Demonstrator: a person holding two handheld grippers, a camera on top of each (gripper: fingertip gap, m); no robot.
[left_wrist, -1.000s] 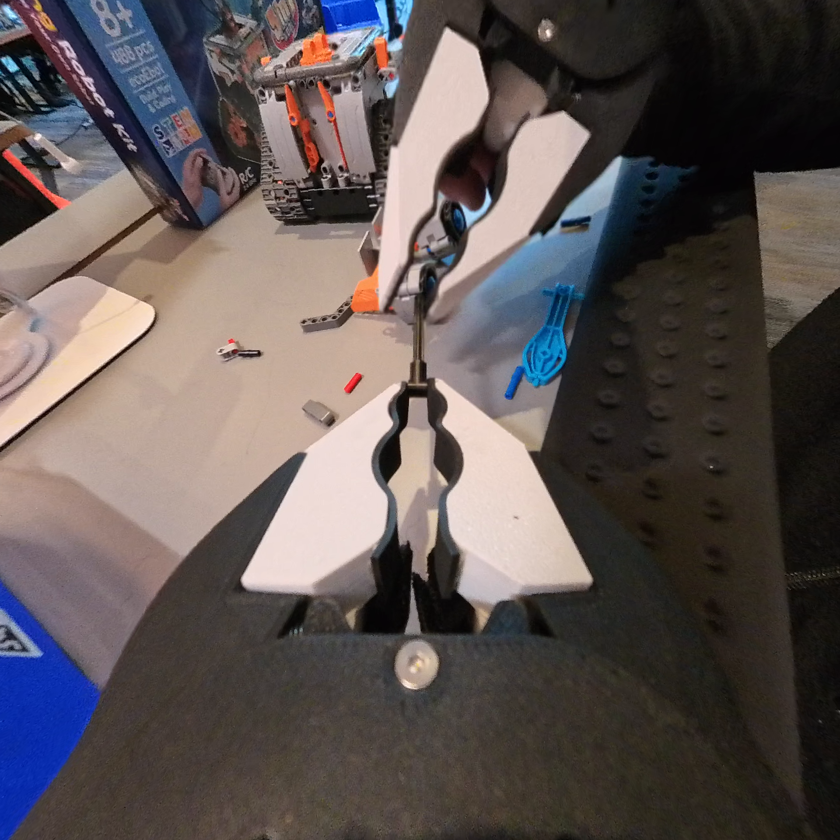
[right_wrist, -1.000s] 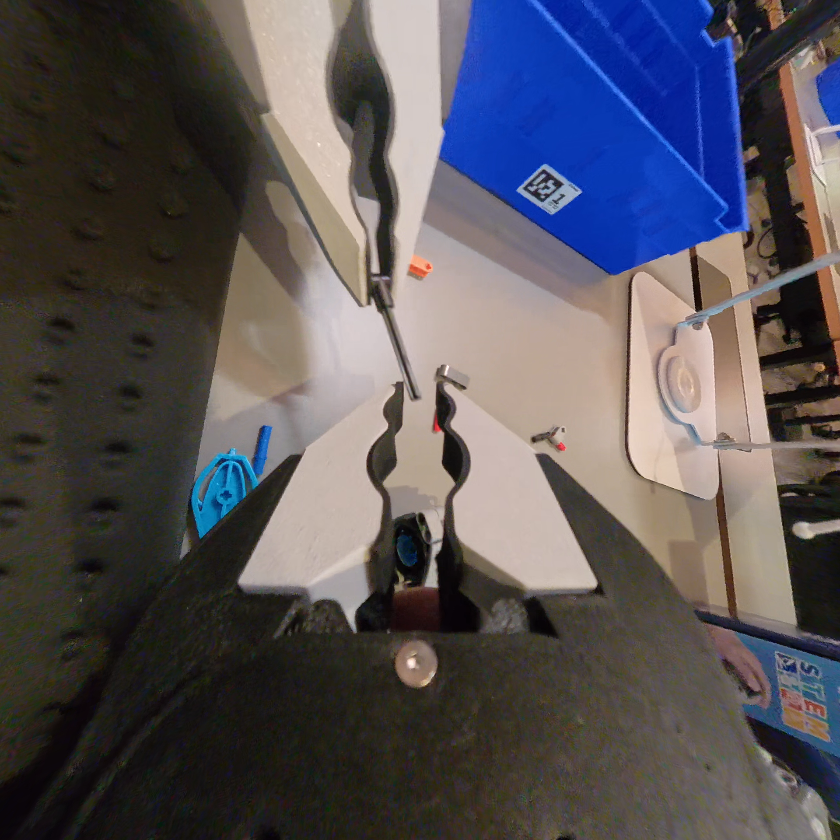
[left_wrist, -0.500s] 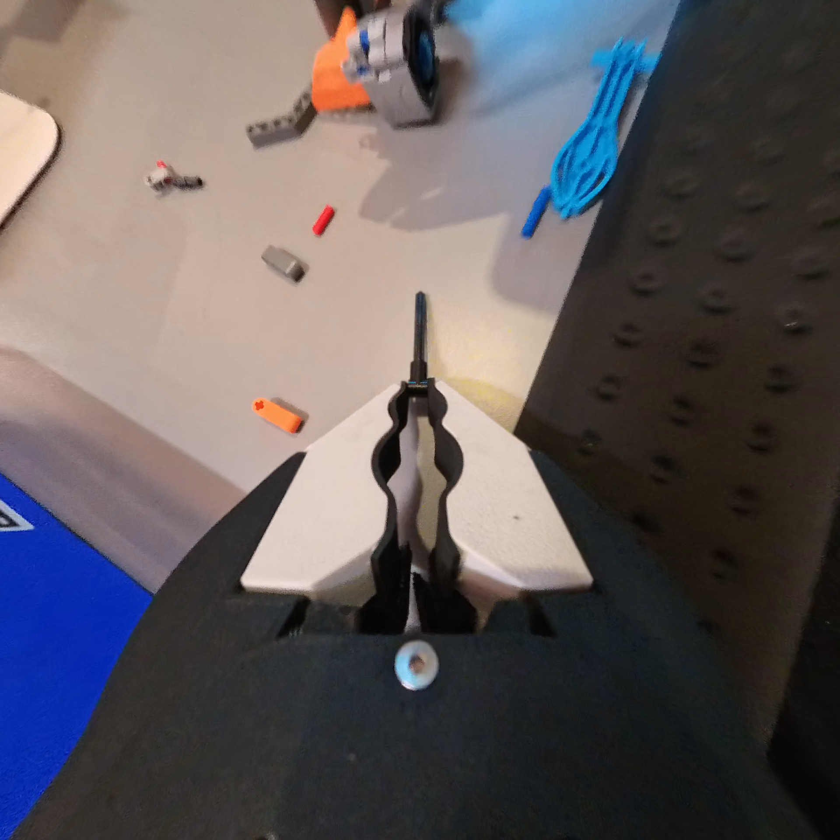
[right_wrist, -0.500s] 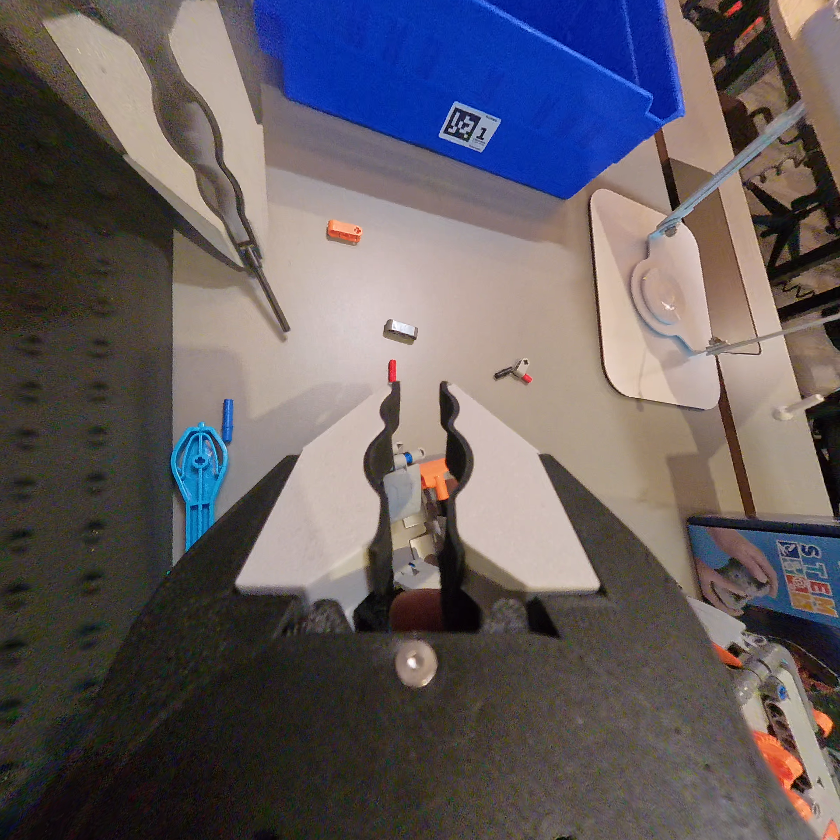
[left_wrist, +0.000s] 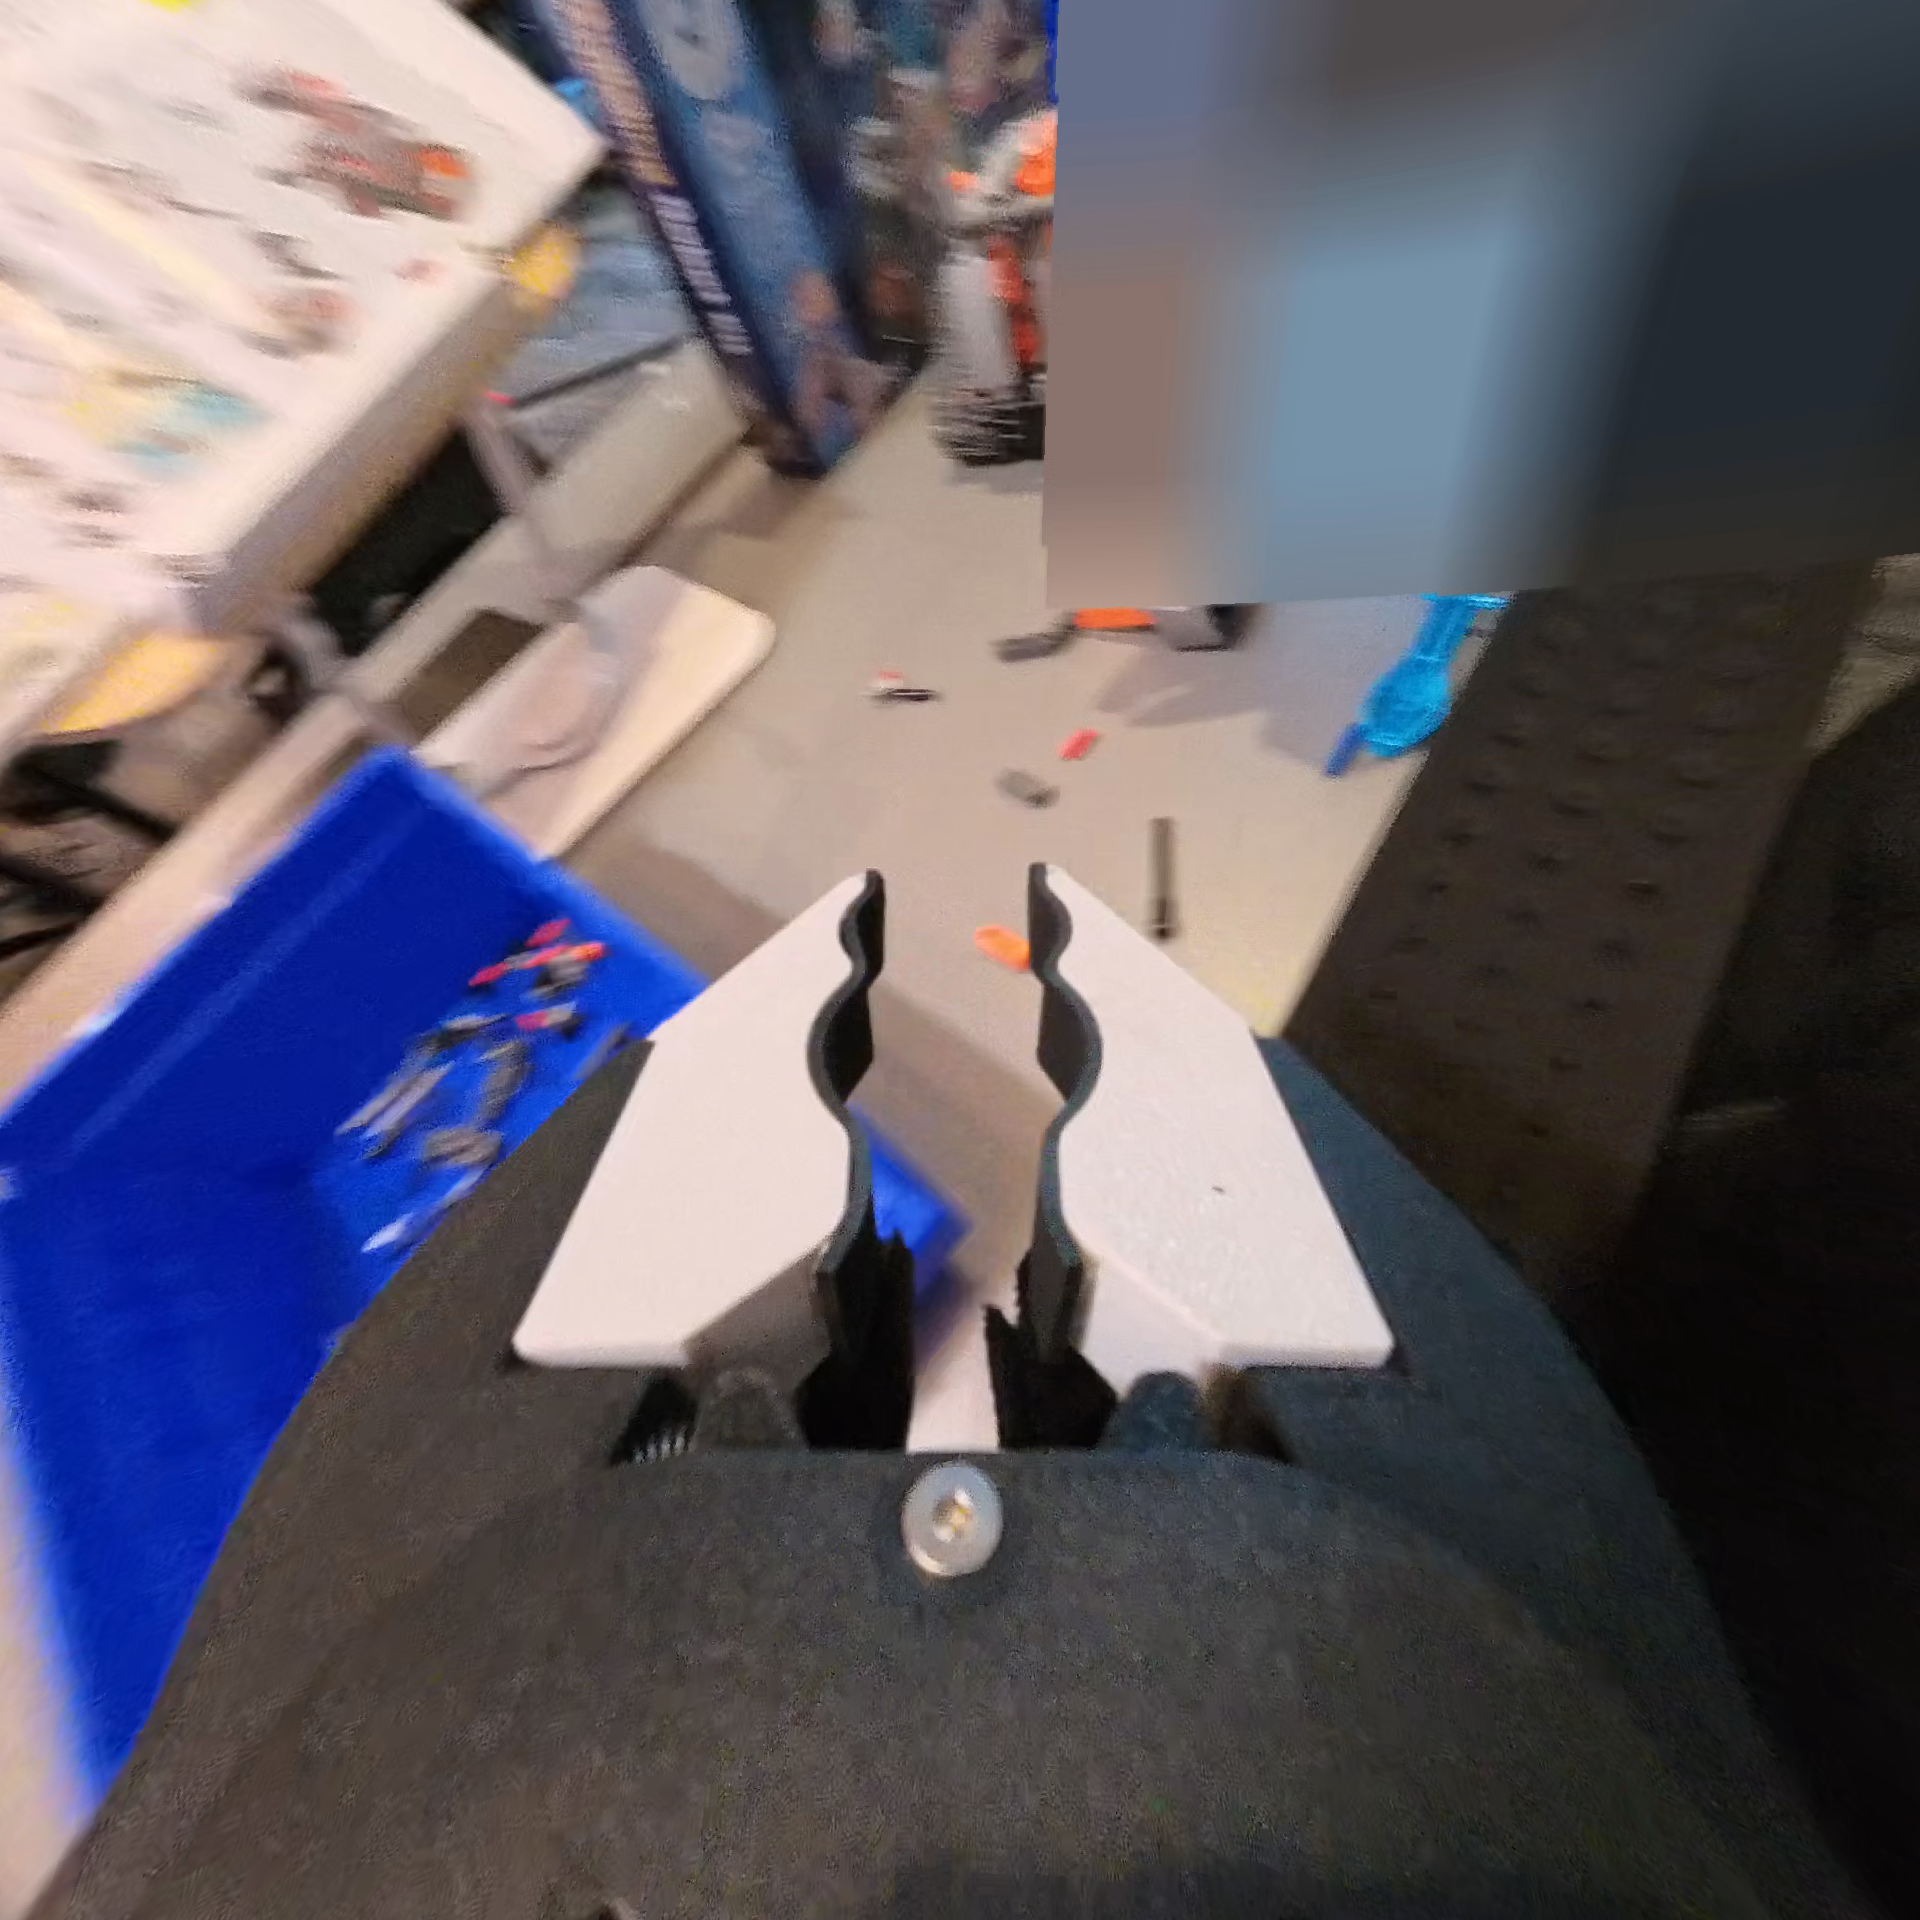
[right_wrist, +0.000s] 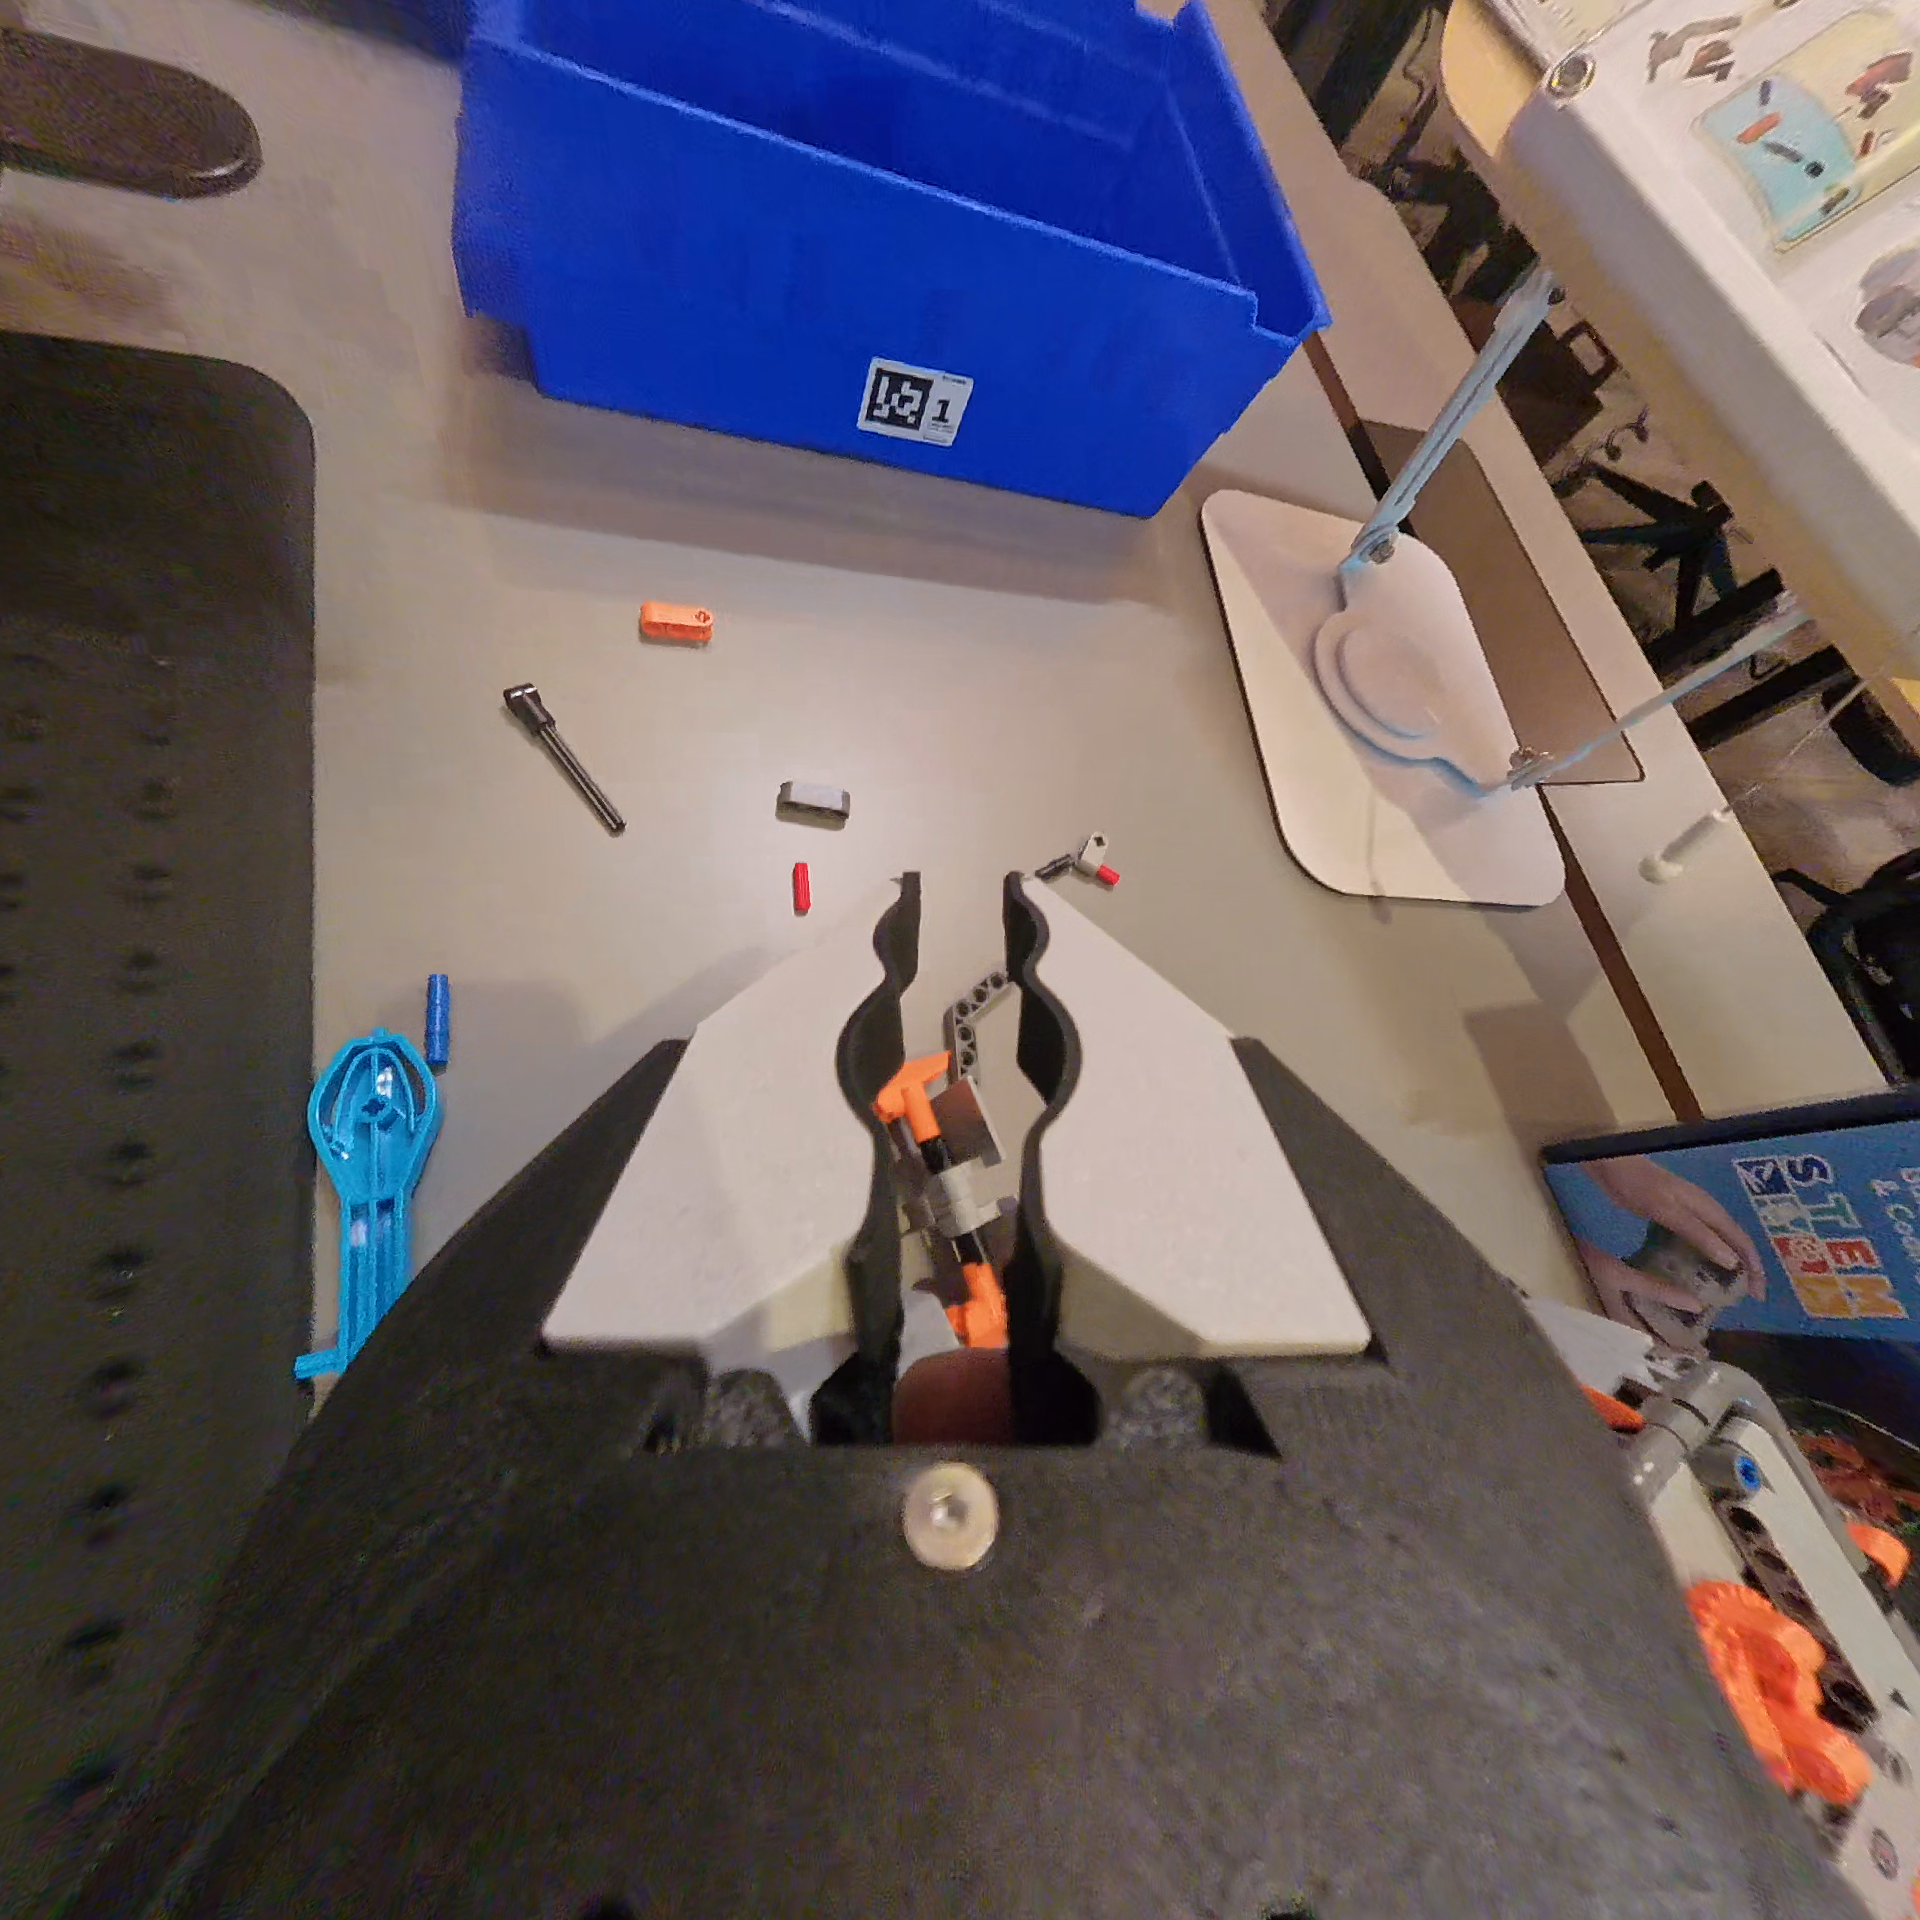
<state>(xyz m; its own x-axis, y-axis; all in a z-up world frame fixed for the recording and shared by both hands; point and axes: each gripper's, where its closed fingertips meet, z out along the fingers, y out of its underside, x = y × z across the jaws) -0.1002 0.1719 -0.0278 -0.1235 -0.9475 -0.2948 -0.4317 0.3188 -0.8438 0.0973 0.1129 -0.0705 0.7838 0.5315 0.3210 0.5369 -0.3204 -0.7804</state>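
While over table (right_wrist: 1039, 644): blue bin (right_wrist: 831, 260), black axle (right_wrist: 566, 758), scattered sm. parts.

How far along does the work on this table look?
Done: a few small parts lie in the blue bin. In hand: nothing; the left gripper and right gripper both have open jaws. Left: a black rod, orange piece, grey piece, red pin and blue tool lie loose on the table.

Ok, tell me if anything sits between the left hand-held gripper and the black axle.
Nothing visible does. The left hand-held gripper is open, and the black axle lies on the table just right of its right fingertip. The small orange piece lies off that path.
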